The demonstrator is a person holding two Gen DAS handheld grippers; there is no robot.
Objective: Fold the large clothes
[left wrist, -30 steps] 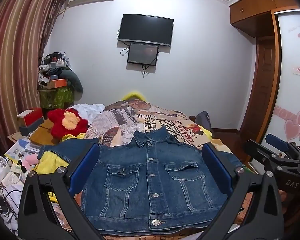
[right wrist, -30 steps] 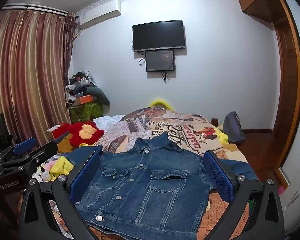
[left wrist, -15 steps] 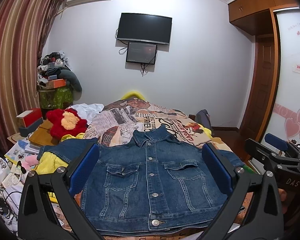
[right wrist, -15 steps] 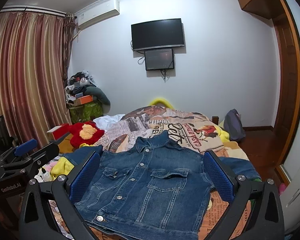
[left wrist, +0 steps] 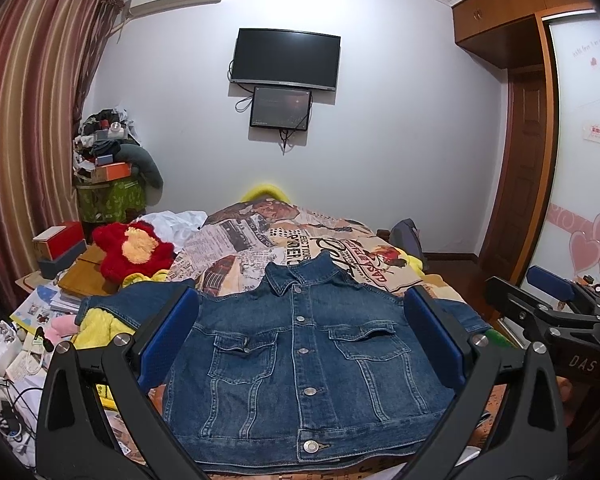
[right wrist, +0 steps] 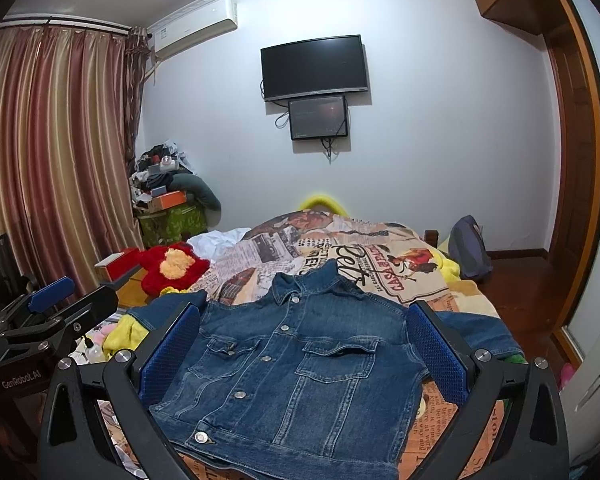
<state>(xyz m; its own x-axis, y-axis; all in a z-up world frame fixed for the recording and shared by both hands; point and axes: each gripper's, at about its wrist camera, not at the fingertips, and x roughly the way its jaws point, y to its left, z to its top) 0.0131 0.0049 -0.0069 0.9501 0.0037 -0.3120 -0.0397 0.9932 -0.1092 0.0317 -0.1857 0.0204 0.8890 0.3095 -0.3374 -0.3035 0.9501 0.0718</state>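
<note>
Both black grippers with blue pads, left gripper [left wrist: 300,336] and right gripper [right wrist: 302,344], hover spread wide and empty above the buttoned blue denim jacket [left wrist: 304,356], flat and wholly unfolded.

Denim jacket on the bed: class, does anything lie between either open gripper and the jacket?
Nothing visible does. The denim jacket lies flat, front up and buttoned, on the printed bedspread. Left gripper and right gripper are both open, with only air before it. The red plush toy sits off to the left.
</note>
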